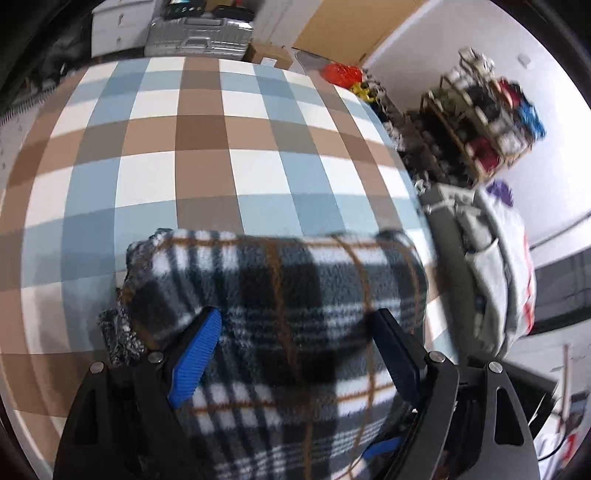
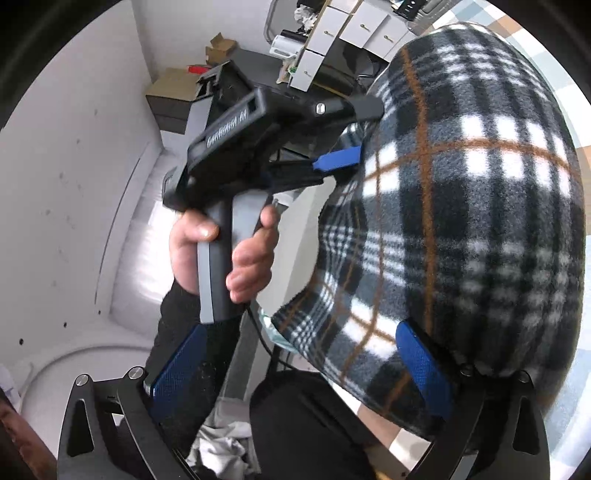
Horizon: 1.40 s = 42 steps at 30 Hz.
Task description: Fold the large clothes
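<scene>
A thick folded plaid fleece garment (image 1: pixel 280 280), black, white and orange, hangs just above a blue, brown and white checked cloth surface (image 1: pixel 207 133). My left gripper (image 1: pixel 299 314) stands wide around the bundle, and the blue pad (image 1: pixel 195 354) and the dark opposite finger press on its two sides. In the right wrist view the left gripper (image 2: pixel 369 129) bites the fleece (image 2: pixel 461 221) at its left edge, gripped by a person's hand (image 2: pixel 229 254). My right gripper (image 2: pixel 301 330) is open; the fleece drapes over its right finger (image 2: pixel 424 365), while the left pad (image 2: pixel 177 365) stands free.
A silver suitcase (image 1: pixel 199 35) and a red bag (image 1: pixel 341 74) lie beyond the far edge of the checked surface. To its right are a wooden rack of items (image 1: pixel 480 122) and a pile of grey and white clothes (image 1: pixel 495 266). Cardboard boxes (image 2: pixel 173 92) and white drawers (image 2: pixel 362 26) stand by the wall.
</scene>
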Each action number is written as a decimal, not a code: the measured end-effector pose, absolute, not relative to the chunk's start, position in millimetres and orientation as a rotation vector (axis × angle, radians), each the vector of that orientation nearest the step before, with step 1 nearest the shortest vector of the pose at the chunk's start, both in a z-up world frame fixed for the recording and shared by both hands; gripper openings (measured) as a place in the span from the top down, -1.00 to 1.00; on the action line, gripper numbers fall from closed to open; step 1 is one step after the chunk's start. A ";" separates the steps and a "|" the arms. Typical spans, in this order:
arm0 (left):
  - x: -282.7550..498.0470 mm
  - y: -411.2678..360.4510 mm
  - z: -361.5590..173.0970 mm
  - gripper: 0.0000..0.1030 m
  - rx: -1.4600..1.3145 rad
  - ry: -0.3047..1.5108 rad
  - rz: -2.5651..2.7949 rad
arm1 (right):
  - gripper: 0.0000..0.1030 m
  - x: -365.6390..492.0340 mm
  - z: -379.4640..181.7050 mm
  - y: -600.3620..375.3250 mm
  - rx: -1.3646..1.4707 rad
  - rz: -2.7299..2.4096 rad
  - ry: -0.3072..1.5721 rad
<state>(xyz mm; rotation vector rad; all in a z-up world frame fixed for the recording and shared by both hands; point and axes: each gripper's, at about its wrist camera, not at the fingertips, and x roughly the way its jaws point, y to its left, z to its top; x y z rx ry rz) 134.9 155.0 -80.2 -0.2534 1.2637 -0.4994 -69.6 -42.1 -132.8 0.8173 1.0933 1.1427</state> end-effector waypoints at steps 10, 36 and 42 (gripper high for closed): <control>78.3 165.1 -42.0 -0.56 -0.189 1.204 -0.518 | -1.00 -102.5 -82.2 -68.0 0.693 0.967 0.915; 4.0 174.0 -105.2 -0.76 0.023 1.070 -0.361 | -1.00 -110.3 -118.4 -9.7 0.163 0.476 1.012; 5.3 176.2 -108.5 -0.81 0.004 1.083 -0.364 | -1.00 -107.2 -121.1 -3.9 0.123 0.458 1.013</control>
